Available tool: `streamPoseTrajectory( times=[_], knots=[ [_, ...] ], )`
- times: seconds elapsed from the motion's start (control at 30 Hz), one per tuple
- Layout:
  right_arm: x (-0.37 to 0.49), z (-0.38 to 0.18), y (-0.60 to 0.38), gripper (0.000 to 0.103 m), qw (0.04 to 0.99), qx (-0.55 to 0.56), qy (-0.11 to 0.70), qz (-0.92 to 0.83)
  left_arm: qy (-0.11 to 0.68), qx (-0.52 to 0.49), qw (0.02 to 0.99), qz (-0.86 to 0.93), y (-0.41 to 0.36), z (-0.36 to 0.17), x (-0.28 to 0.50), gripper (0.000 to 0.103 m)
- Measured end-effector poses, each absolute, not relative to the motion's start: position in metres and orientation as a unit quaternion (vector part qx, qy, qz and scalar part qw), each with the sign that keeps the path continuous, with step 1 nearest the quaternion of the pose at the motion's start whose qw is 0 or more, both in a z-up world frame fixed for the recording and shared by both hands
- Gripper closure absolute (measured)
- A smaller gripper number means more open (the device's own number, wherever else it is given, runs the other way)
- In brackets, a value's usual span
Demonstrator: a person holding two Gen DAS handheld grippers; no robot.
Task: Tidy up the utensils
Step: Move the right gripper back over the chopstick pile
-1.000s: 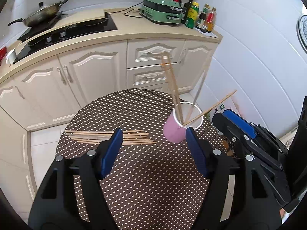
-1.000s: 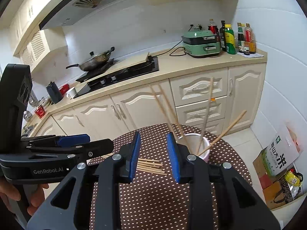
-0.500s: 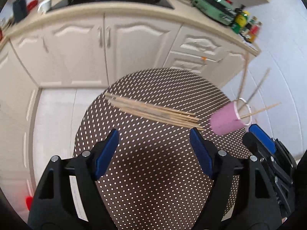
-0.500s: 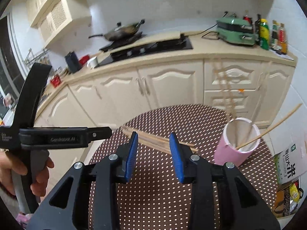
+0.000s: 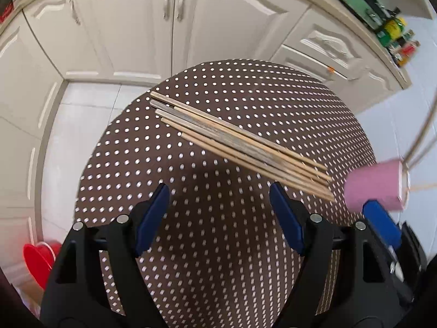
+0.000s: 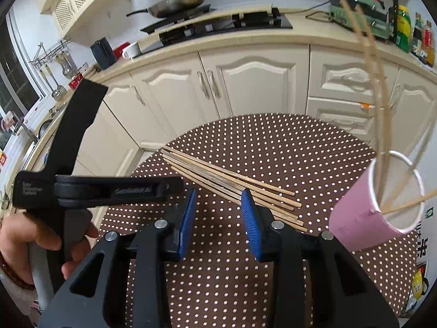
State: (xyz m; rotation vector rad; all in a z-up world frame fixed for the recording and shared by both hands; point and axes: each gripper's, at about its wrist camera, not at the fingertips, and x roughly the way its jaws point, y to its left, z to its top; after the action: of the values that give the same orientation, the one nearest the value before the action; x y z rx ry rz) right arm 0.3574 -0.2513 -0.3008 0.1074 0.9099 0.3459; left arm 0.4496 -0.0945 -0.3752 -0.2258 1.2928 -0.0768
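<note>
Left wrist view looks steeply down on a round counter (image 5: 218, 246) covered in brown cloth with white dots. At the far left edge something red (image 5: 41, 259) sits on the floor. The left gripper (image 5: 218, 213) hangs over bare cloth with its blue pads wide apart and nothing between them; the jaws have just been opening. Beyond it a bundle of wooden chopsticks (image 5: 240, 145) lies flat on the cloth, running from upper left to lower right. Just past the bundle's lower right end stands a pink cup (image 5: 374, 188), blurred, with more sticks rising out of it. A blue pad of the right gripper (image 5: 382, 227) shows just below the cup.

Right wrist view has a hand (image 6: 27, 243) at the left wrapped around the black handle of the other gripper. In the middle, the right gripper (image 6: 218, 216) has its blue pads a narrow way apart, empty, close in front of the chopsticks. To the right the cup holds several chopsticks (image 6: 379, 104) leaning at different angles. Cream cabinets (image 6: 245, 82) run along behind.
</note>
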Motion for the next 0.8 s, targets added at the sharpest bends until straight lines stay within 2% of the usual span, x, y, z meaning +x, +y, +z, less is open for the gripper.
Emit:
streamPoseTrajectory(
  times=[0.13,0.27,0.7,0.73,0.8],
  knots=[
    [0.371,-0.316,-0.254,0.071,0.873,0.059,0.453,0.173,0.608,-0.085,0.789,-0.007,-0.100,-0.392,0.468,0.034],
    [0.377,-0.322,-0.255,0.070,0.868,0.060,0.458,0.183,0.619,-0.047,0.784,0.009,-0.107,-0.407,0.477,0.045],
    [0.399,-0.332,-0.263,0.067,0.864,0.070,0.465,0.183,0.626,-0.062,0.777,0.024,-0.106,-0.412,0.499,0.042],
    [0.400,-0.332,-0.263,0.067,0.864,0.070,0.465,0.183,0.625,-0.062,0.778,0.025,-0.107,-0.412,0.500,0.043],
    [0.400,-0.332,-0.263,0.066,0.863,0.070,0.466,0.183,0.623,-0.059,0.780,0.013,-0.111,-0.412,0.499,0.053]
  ],
)
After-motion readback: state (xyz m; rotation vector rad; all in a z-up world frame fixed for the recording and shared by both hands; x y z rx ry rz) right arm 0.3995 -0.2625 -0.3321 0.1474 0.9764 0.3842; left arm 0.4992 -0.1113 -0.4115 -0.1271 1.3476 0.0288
